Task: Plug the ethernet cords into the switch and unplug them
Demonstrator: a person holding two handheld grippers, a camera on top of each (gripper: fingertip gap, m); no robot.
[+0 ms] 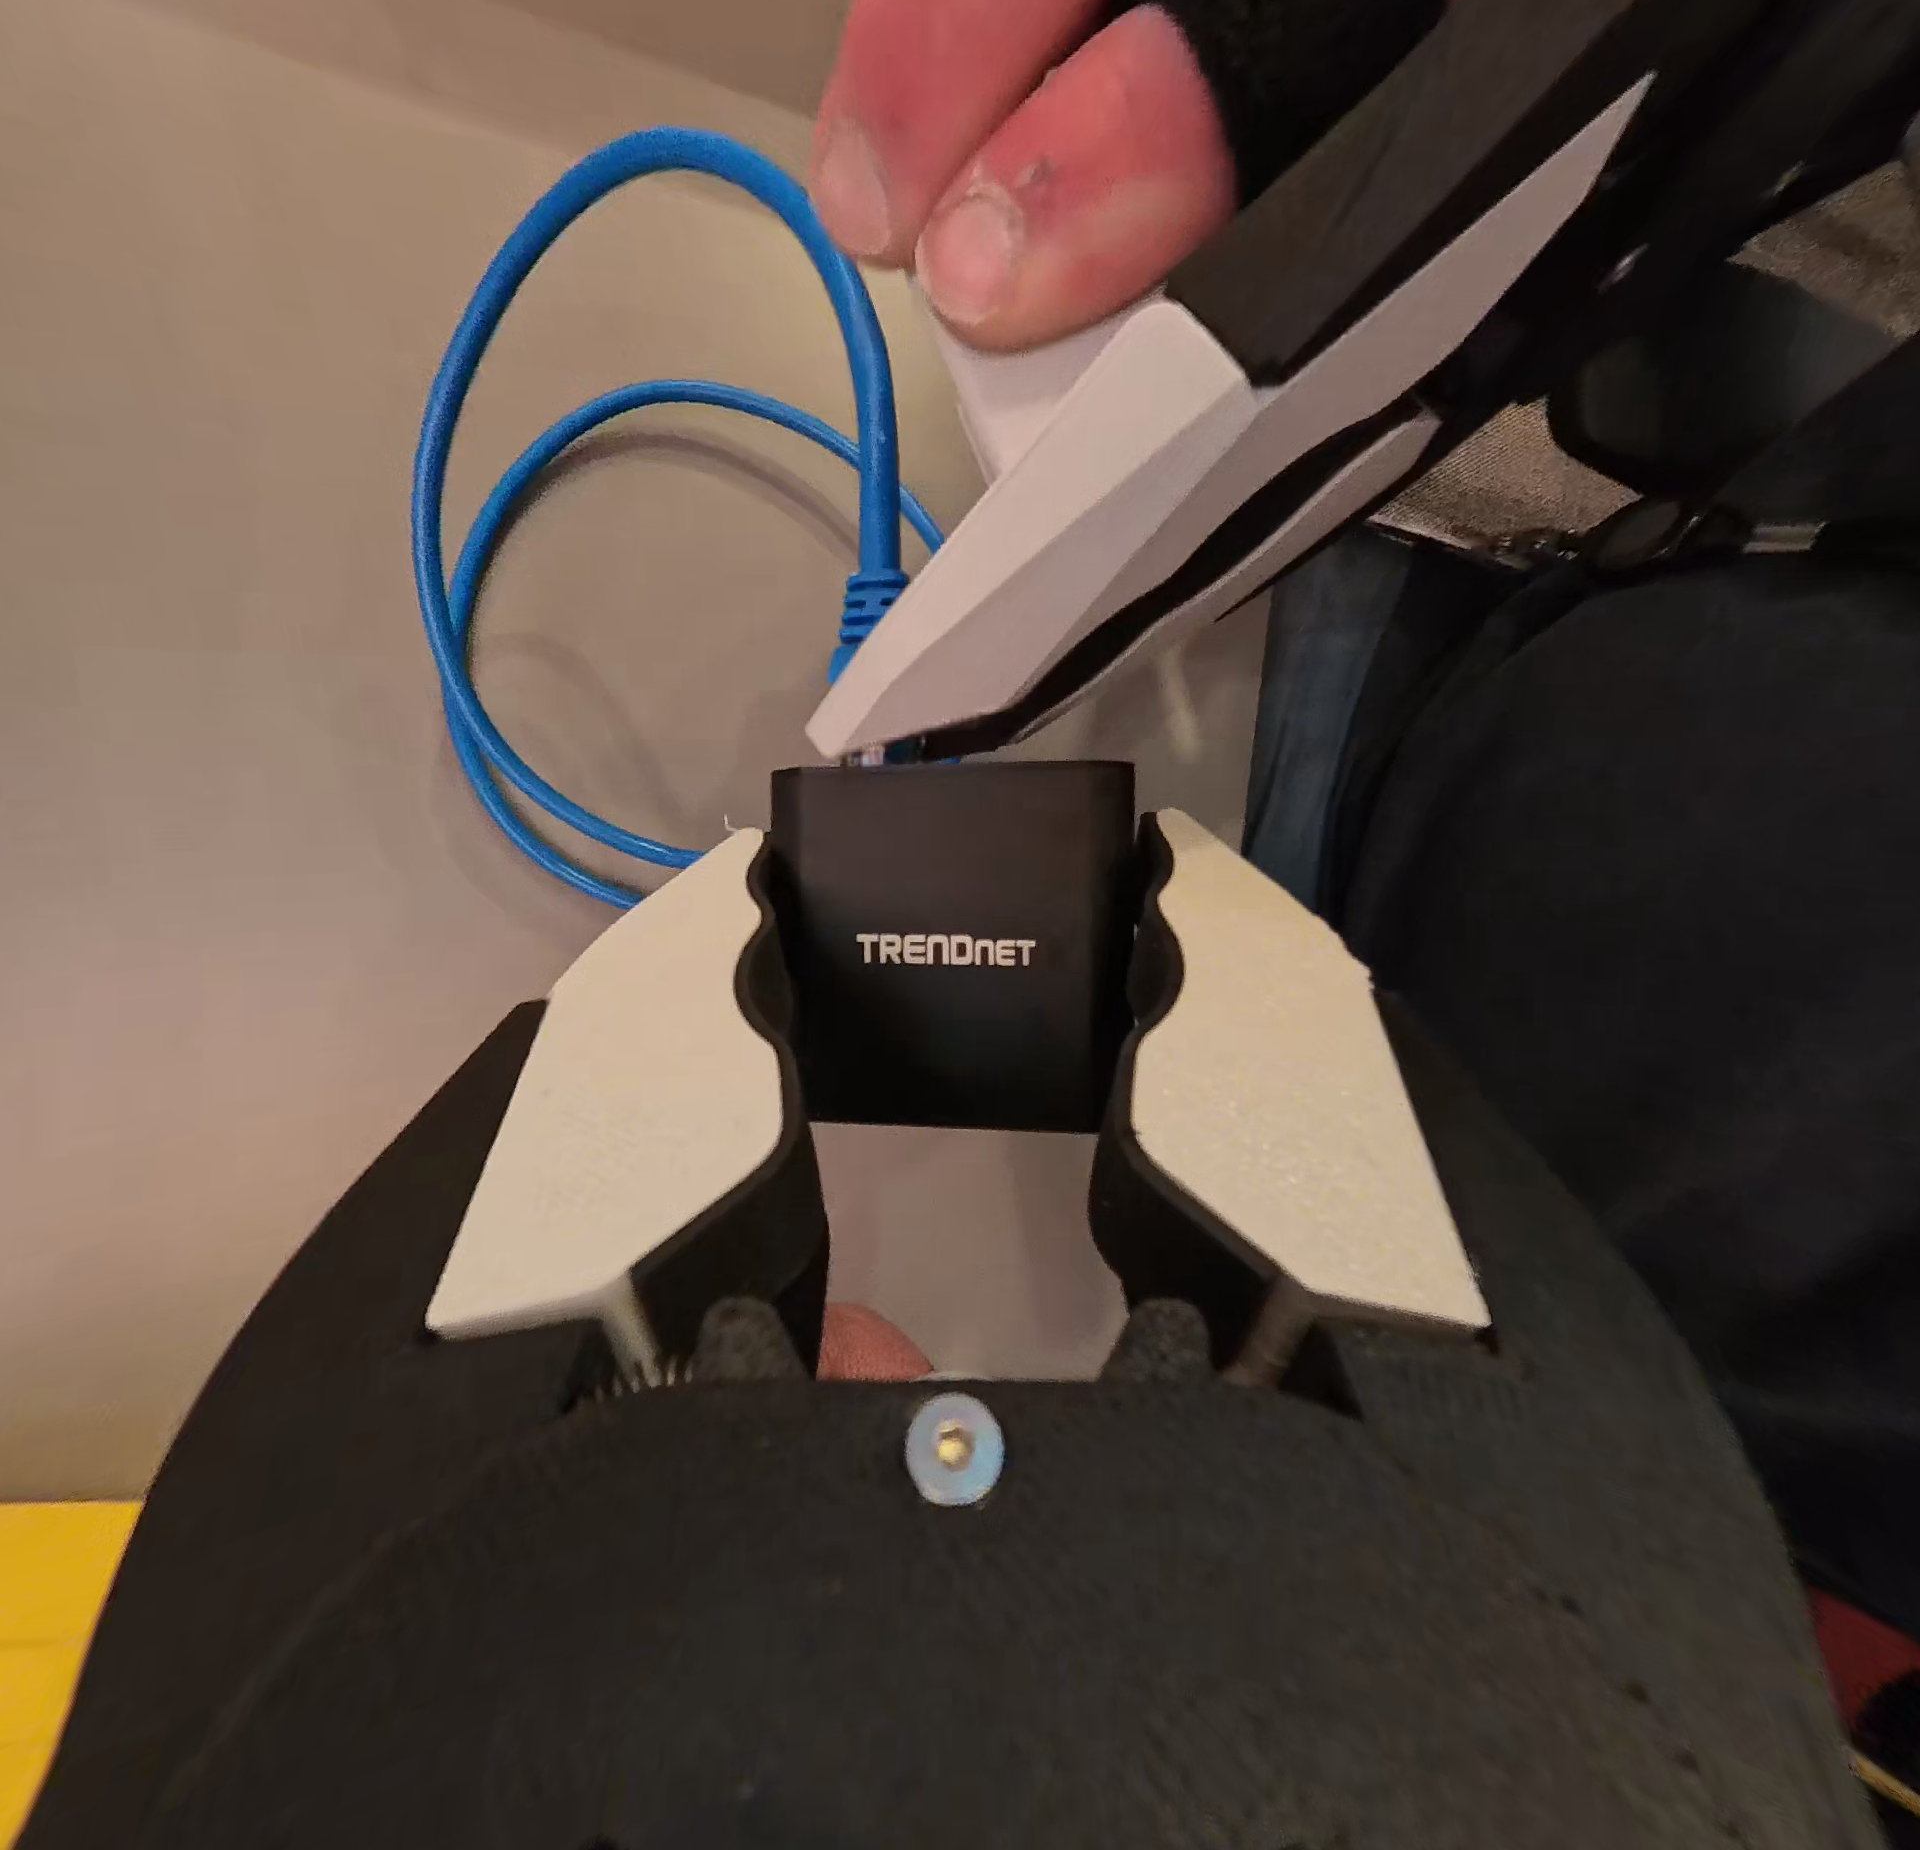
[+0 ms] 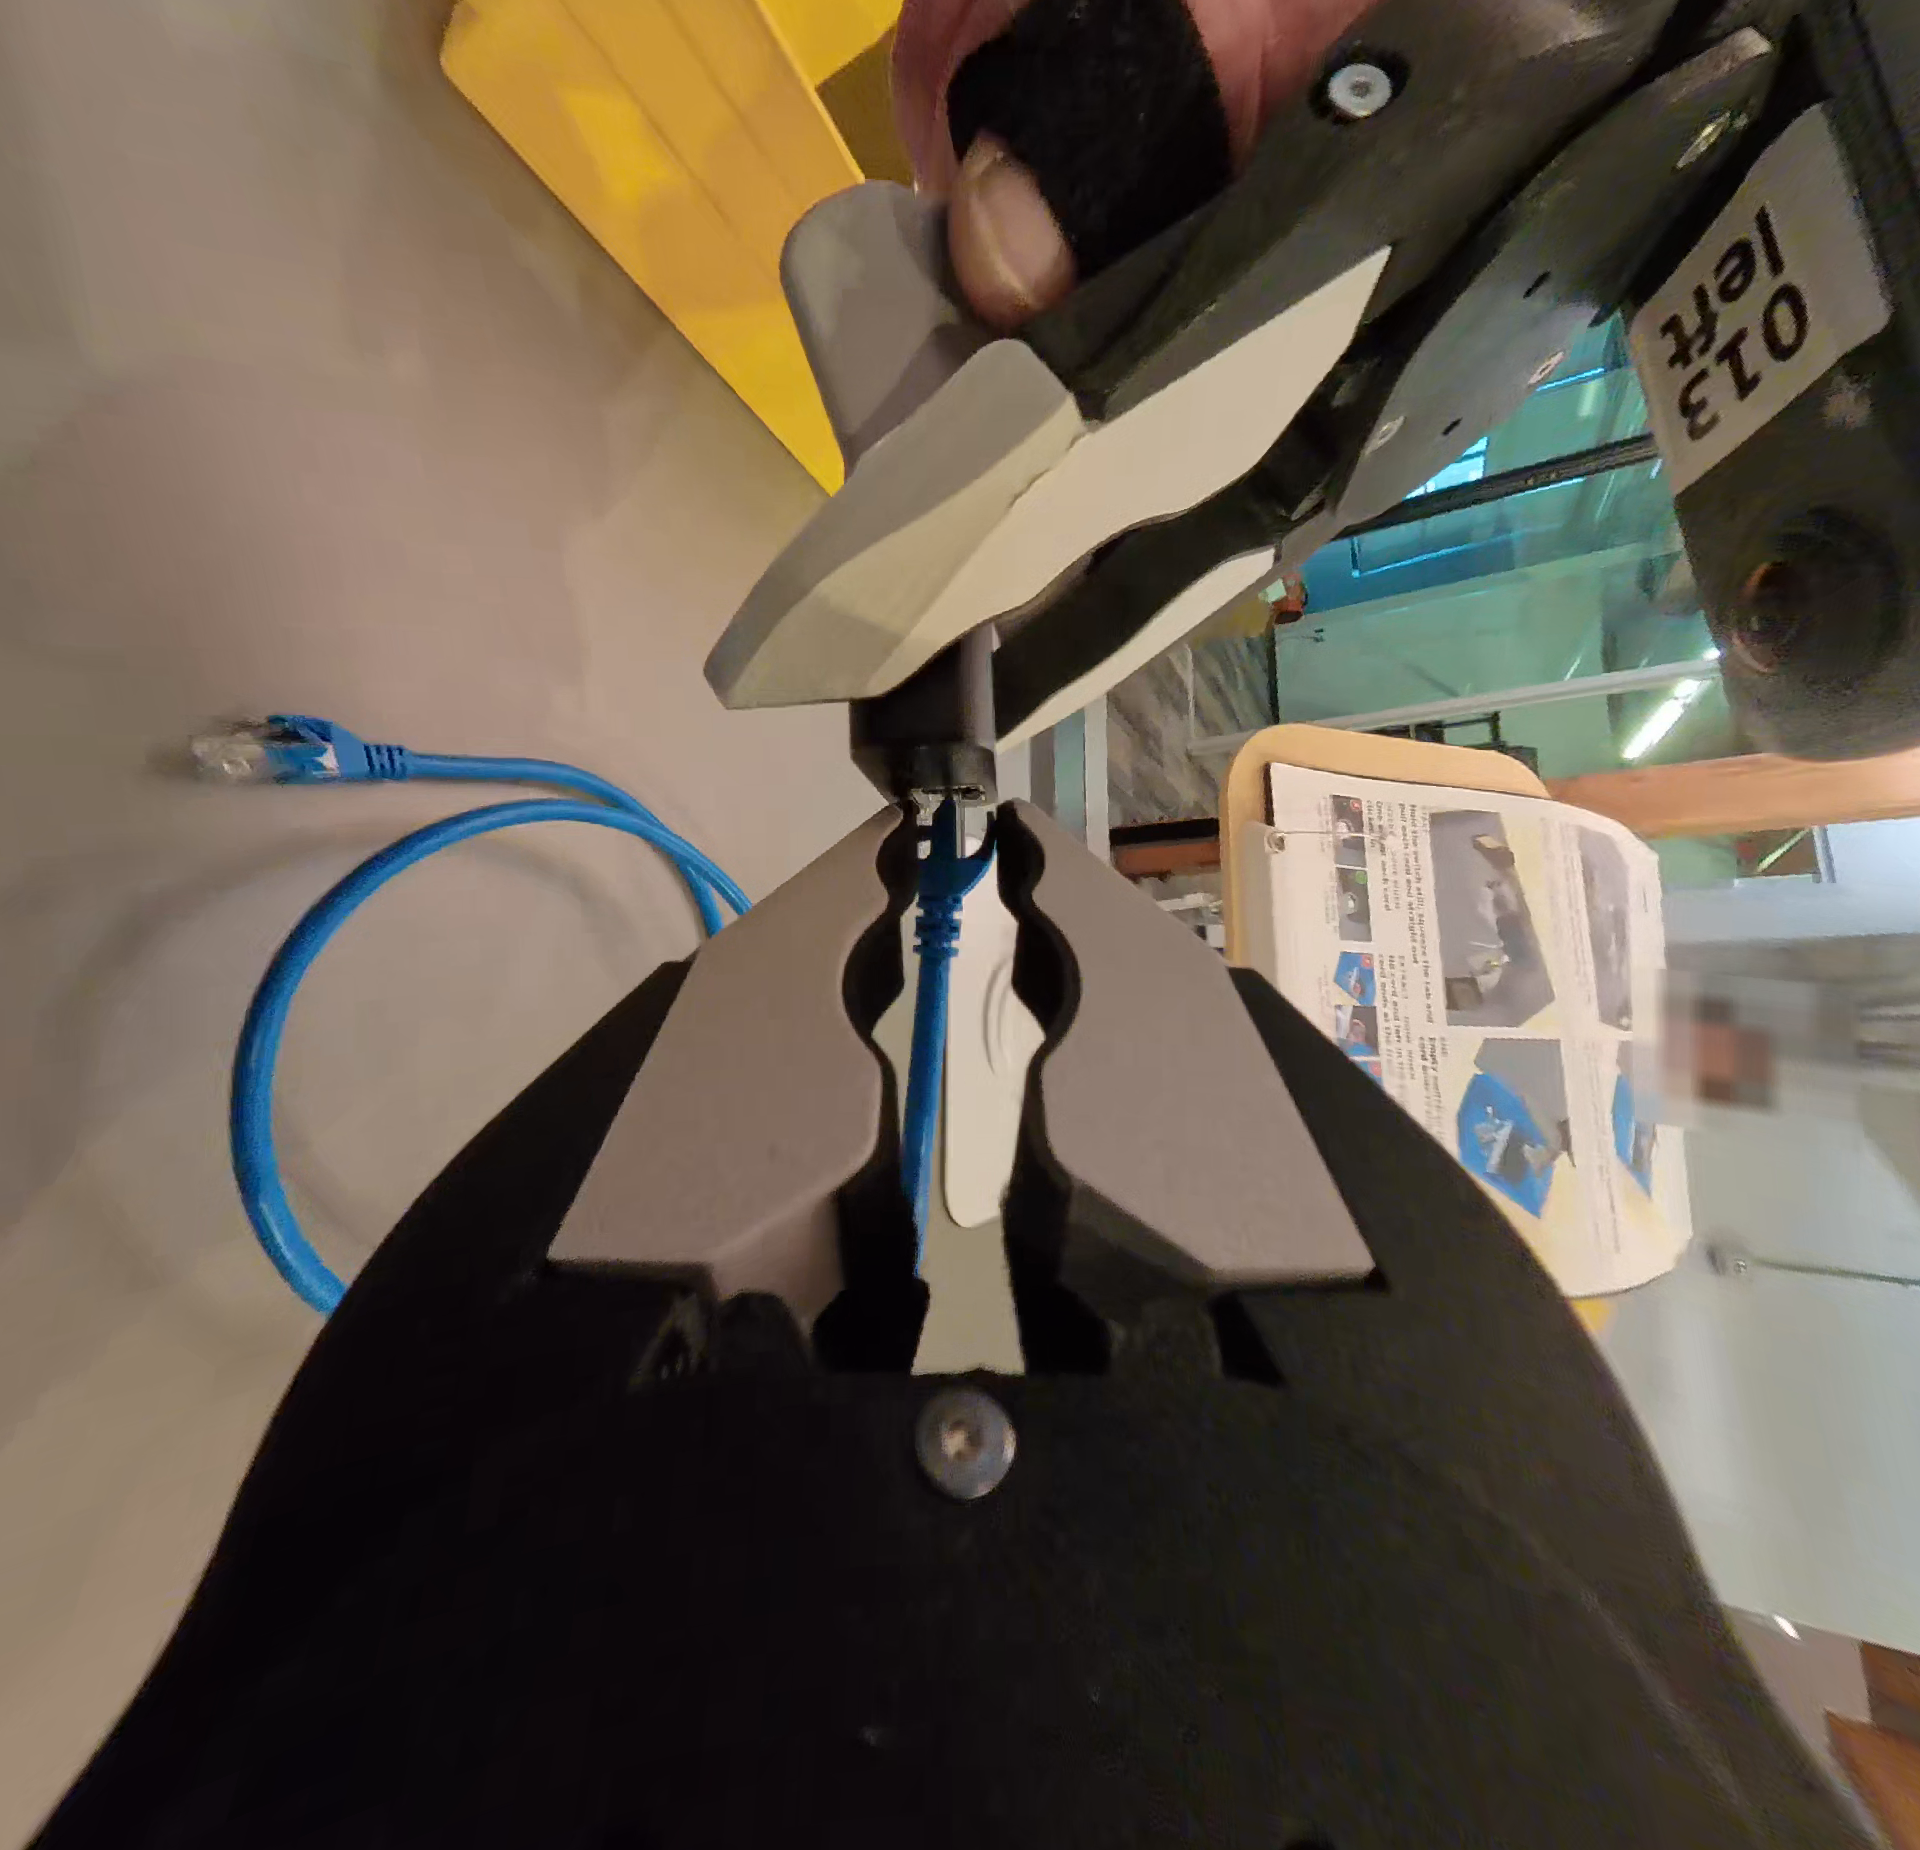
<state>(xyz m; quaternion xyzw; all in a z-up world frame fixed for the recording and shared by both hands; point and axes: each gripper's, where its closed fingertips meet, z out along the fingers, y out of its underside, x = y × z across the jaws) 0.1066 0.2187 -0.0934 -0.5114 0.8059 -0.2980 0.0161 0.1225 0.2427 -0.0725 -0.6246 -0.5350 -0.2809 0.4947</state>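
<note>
My left gripper (image 1: 951,844) is shut on the sides of the small black switch (image 1: 951,969) and holds it above the table. My right gripper (image 2: 948,826) is shut on the plug end of a blue ethernet cord (image 2: 940,896). The plug tip sits at a port on the switch's (image 2: 925,746) face; I cannot tell how deep it is. In the left wrist view the right gripper (image 1: 894,746) comes in from the upper right to the switch's far edge. The cord loops on the table (image 1: 457,553). Its free plug (image 2: 260,751) lies on the table to the left.
A yellow bin (image 2: 665,138) stands on the grey table (image 2: 208,398) beyond the switch. A printed instruction sheet (image 2: 1455,1021) lies on a round wooden top to the right. A person's dark clothing (image 1: 1610,969) is close on the right in the left wrist view. Only a small space, under 4 cm, lies between the two pairs of fingers.
</note>
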